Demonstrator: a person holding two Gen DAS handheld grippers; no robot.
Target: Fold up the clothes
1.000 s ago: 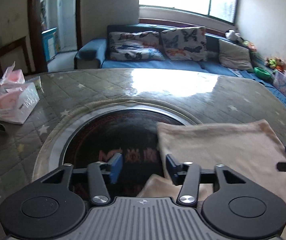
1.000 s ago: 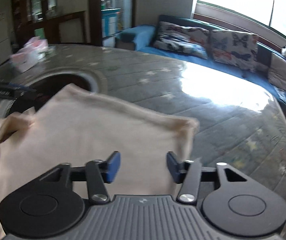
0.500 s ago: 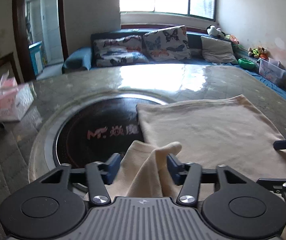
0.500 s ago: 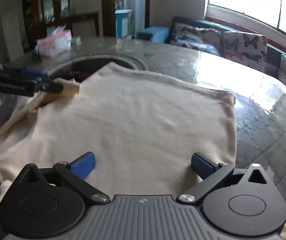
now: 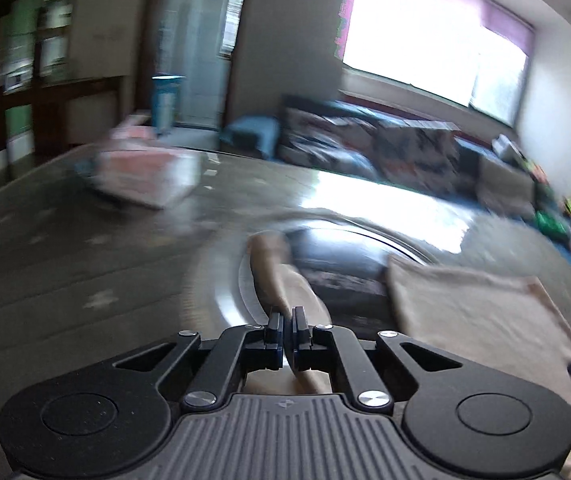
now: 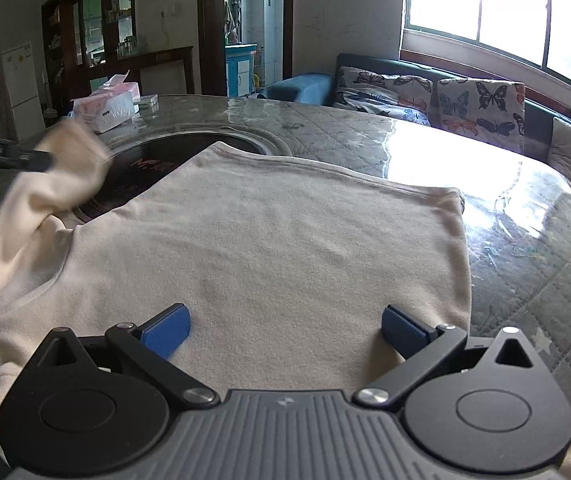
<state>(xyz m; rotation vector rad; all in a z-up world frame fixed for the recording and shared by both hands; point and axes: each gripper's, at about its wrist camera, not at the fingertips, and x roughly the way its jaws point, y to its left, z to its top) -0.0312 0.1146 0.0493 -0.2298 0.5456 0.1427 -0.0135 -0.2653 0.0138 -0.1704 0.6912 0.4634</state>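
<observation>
A cream long-sleeved garment (image 6: 285, 248) lies spread flat on the quilted table, its hem toward the far side. My left gripper (image 5: 288, 316) is shut on one sleeve (image 5: 281, 276), which stretches forward from its jaws over the round dark inset. In the right wrist view that sleeve (image 6: 73, 160) is lifted and blurred at the left, pinched by the left gripper (image 6: 43, 159). Low over the garment's near part my right gripper (image 6: 285, 328) stands wide open, its blue pads (image 6: 167, 330) apart and gripping nothing.
A round dark hotplate inset (image 6: 145, 164) with a metal rim lies partly under the garment. A pink tissue box (image 6: 103, 106) stands at the table's far left. Behind the table runs a blue sofa (image 6: 425, 88) with butterfly cushions. Bare table surface (image 6: 525, 208) lies to the right.
My left gripper has shut on the sleeve and swung it out to the left. The right gripper has opened wide and stayed low over the garment.
</observation>
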